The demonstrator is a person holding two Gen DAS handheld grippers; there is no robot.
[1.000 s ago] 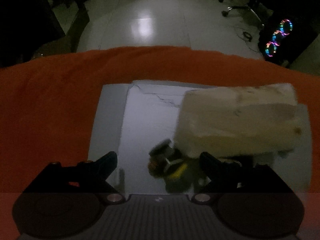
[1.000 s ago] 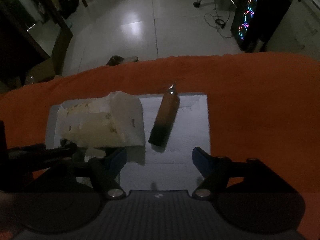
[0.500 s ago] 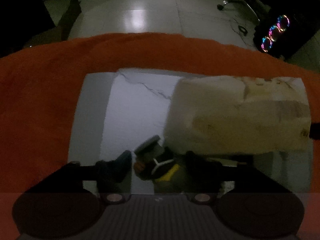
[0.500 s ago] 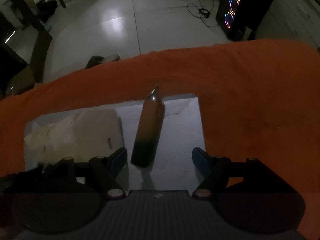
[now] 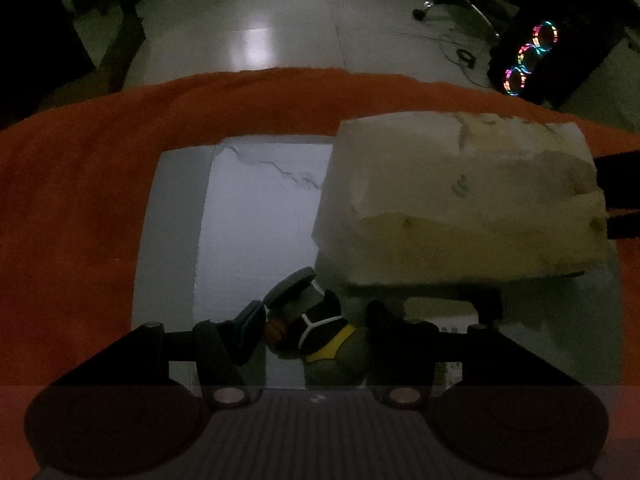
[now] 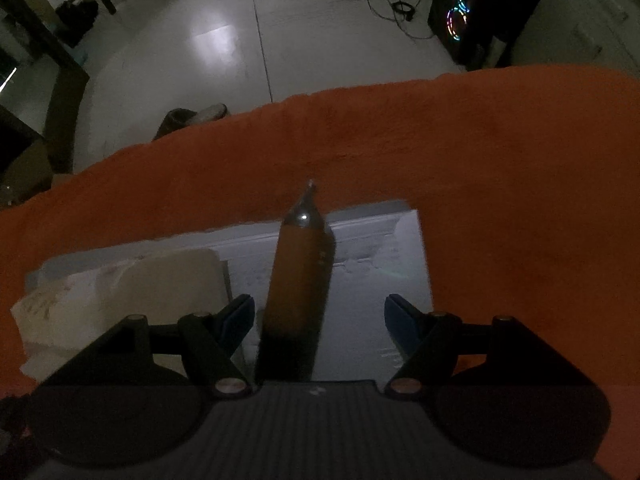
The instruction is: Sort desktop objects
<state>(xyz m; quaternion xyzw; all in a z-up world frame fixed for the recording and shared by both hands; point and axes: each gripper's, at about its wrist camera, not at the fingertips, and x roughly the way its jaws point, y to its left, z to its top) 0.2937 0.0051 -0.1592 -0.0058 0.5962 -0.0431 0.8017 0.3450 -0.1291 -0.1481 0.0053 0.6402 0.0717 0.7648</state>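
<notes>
A small dark toy figure point(image 5: 316, 328) with white lines and a yellow band lies on the white board point(image 5: 256, 216). My left gripper point(image 5: 316, 326) has closed around it, one finger on each side. A pale tissue pack point(image 5: 460, 200) lies just beyond it to the right, and also shows in the right wrist view point(image 6: 132, 292). In the right wrist view a brown marker point(image 6: 298, 280) with a silver tip lies on the white board point(image 6: 376, 256), between the fingers of my open right gripper point(image 6: 320, 316), nearer the left finger and not gripped.
An orange cloth point(image 5: 80, 200) covers the table around the board and also shows in the right wrist view point(image 6: 500, 160). Beyond its far edge is a pale floor with a lit computer case point(image 5: 528, 56) and chair legs.
My left gripper has moved onto the toy figure and closed its fingers on it. My right gripper has moved forward over the marker, which now lies between its open fingers.
</notes>
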